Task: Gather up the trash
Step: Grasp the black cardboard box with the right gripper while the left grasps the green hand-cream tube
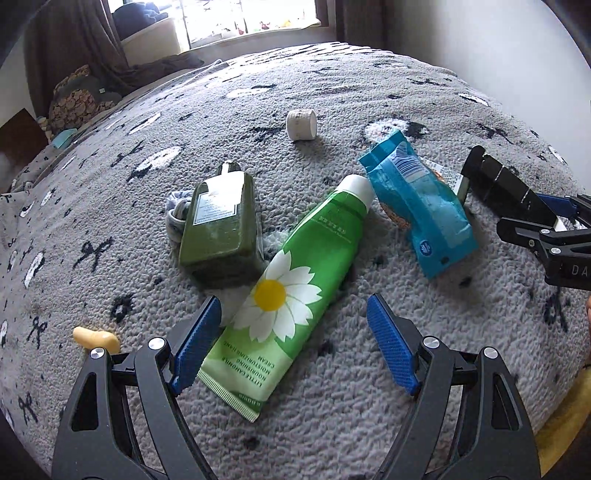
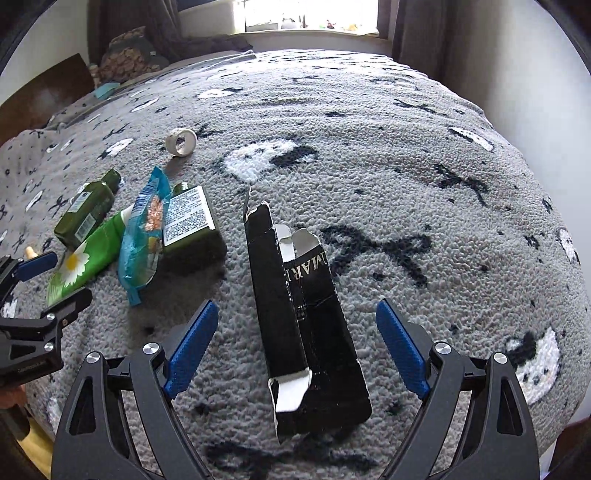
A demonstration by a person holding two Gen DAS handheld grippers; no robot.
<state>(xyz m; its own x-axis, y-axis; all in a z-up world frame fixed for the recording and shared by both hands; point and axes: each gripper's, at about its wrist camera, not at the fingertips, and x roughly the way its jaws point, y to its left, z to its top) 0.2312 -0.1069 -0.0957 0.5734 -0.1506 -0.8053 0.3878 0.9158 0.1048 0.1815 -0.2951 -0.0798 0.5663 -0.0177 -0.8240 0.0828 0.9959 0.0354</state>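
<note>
Trash lies on a grey patterned blanket (image 1: 332,424). My left gripper (image 1: 295,339) is open over the lower end of a green daisy cream tube (image 1: 291,295). Beside the tube lie a dark green bottle (image 1: 221,225) and a blue snack wrapper (image 1: 421,206). My right gripper (image 2: 295,343) is open around a torn black cardboard box (image 2: 310,325) lying flat. In the right wrist view the tube (image 2: 85,262), wrapper (image 2: 144,236) and two green bottles (image 2: 192,225) (image 2: 86,214) lie to the left. The right gripper also shows in the left wrist view (image 1: 539,229).
A white tape roll (image 1: 301,123) lies further back; it also shows in the right wrist view (image 2: 181,142). A small yellow piece (image 1: 96,339) sits at the left. A grey-white cloth scrap (image 1: 177,214) lies behind the bottle. Pillows (image 1: 81,99) and a window (image 1: 251,18) are beyond the bed.
</note>
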